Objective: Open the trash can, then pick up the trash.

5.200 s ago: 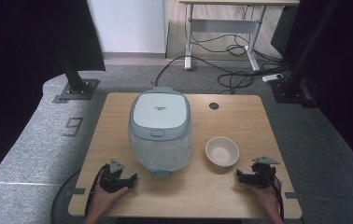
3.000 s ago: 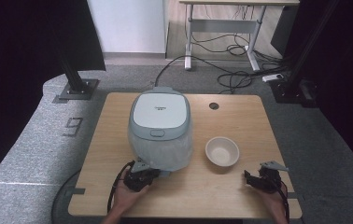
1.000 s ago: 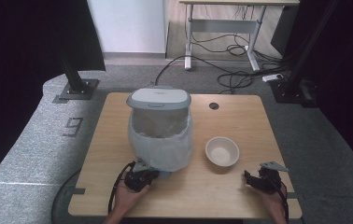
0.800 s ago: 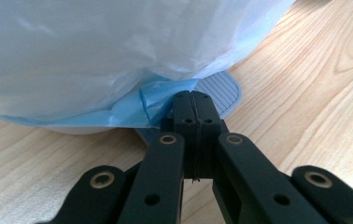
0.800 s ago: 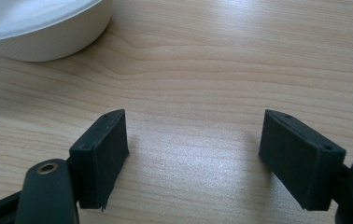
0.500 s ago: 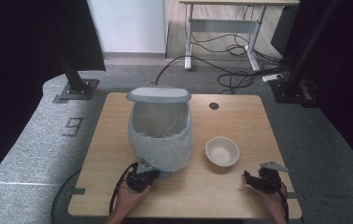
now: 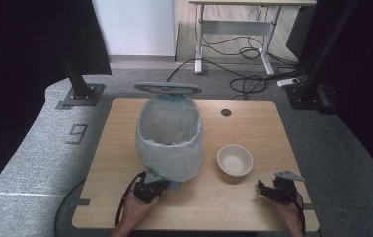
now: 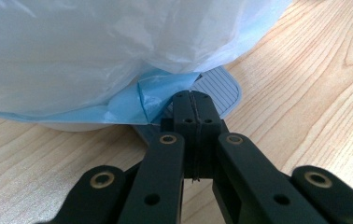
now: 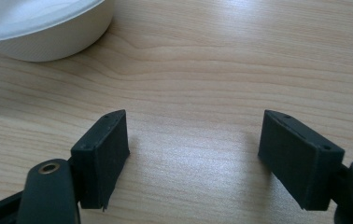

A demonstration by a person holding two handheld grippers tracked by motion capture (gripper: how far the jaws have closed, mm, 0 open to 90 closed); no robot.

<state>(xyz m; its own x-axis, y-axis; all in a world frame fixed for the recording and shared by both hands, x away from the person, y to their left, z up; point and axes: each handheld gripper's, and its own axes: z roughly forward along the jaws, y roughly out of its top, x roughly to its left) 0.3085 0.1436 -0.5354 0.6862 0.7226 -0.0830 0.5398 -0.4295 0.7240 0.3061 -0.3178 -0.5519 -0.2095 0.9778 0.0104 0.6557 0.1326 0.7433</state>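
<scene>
The bin stands in the middle of the table with its lid tipped up at the back; a pale plastic bag lines it and folds over the rim, and nothing can be made out inside. To its right sits a white bowl, empty. The left gripper, jaws pressed together, rests on the grey pedal at the bin's foot. The right gripper rests near the bowl, jaws wide, holding nothing.

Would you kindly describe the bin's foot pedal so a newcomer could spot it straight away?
On the wooden table stands a bag-lined bin, lid up. At its base on the person's side, the pedal juts out: a flat grey ribbed tab, under the shut left gripper.
</scene>
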